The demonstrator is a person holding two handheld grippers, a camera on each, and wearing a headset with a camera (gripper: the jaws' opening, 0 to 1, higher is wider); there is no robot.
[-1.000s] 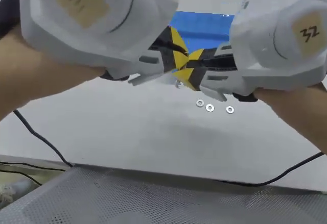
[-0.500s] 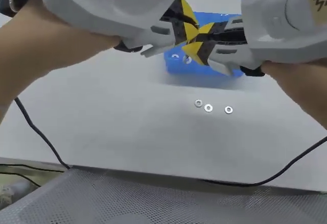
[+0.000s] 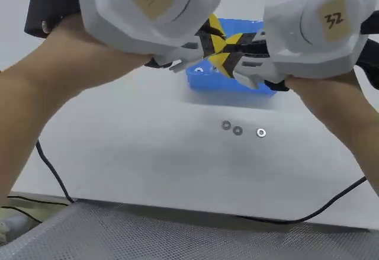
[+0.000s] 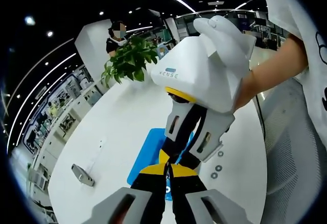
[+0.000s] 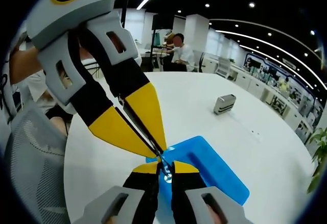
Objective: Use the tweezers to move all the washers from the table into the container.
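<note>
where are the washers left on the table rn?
Head view: three washers sit in a short row on the white table, right of centre, just nearer the camera than the blue container.

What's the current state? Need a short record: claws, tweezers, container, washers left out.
left claw: shut on the tweezers, above the container
right claw: jaws close on either side of the tweezers' tip; whether they press it, cannot tell
tweezers: thin, dark, tip pointing down at the container
container: blue, open, on the table; at least one washer inside
washers on table: three, in a loose row, in front of the container and apart from it
task status: not done
</note>
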